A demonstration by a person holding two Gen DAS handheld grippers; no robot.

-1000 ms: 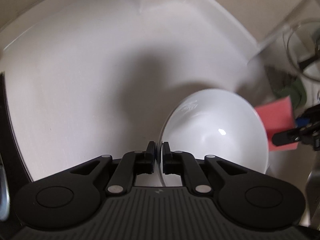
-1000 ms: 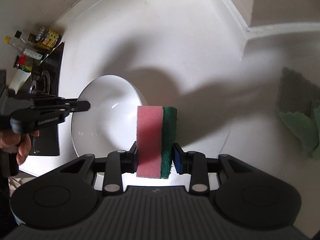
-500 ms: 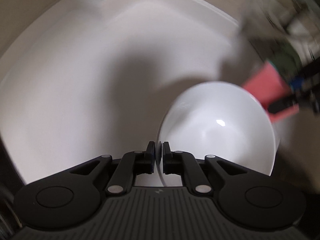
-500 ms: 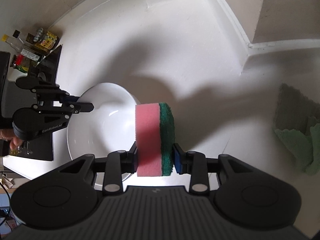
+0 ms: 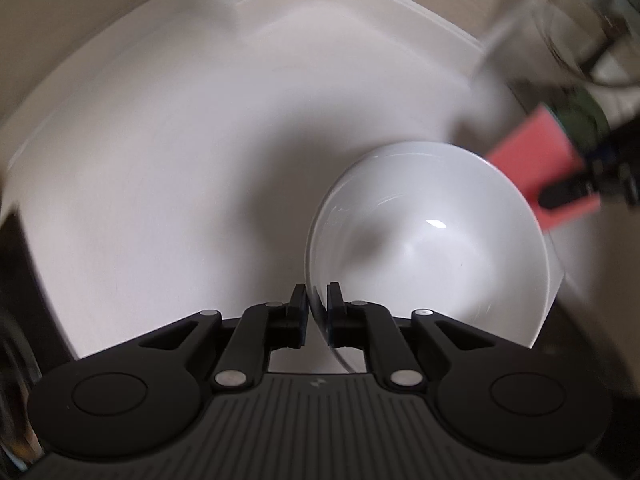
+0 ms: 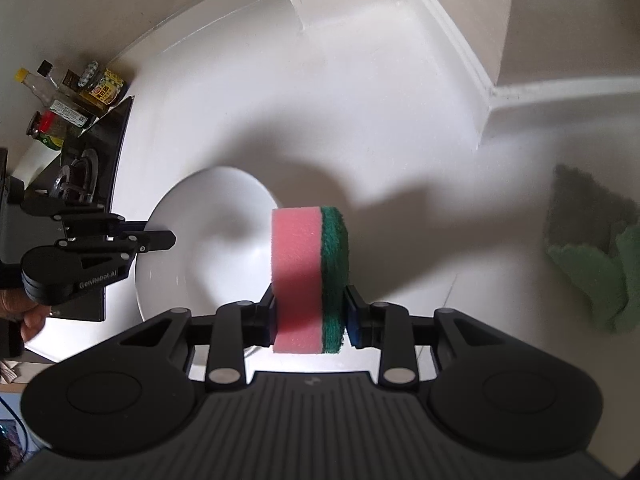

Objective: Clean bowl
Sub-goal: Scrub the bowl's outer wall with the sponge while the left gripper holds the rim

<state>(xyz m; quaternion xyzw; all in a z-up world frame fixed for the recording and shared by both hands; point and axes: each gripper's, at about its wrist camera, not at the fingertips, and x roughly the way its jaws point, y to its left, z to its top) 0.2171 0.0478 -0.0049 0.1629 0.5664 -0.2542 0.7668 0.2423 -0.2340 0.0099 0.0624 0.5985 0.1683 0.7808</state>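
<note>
While the left gripper [image 5: 317,312] straddles the near rim of the white bowl [image 5: 432,248], its jaws are opening: the rim runs between the two pads, with a thin gap showing on at least the left side, so the hold looks loose rather than firm. In the left wrist view the bowl fills the space from the gripper out toward 2 o'clock, resting on the white countertop [image 5: 168,168]. At about 2 o'clock from the bowl's centre, just past its far rim, the pink-and-green sponge [image 5: 540,168] hangs in the right gripper [image 6: 310,316], whose jaws are clamped on it, pink foam against one pad and green scourer against the other.

In the right wrist view the sponge stands on edge in the middle, and the bowl [image 6: 208,240] lies at 9 o'clock of it, partly behind the foam. A green cloth [image 6: 588,272] sits well apart at 3 o'clock, and a cluster of bottles [image 6: 68,100] stands at 10 o'clock beside a dark stove top [image 6: 100,184].

The step in hand seems to be steadying the bowl for scrubbing. To do it well, the left pads should press the rim firmly again before the sponge pushes in; otherwise the glossy bowl could skid or tip. The sponge should enter from the far rim and sweep the inner wall with a broad face.
</note>
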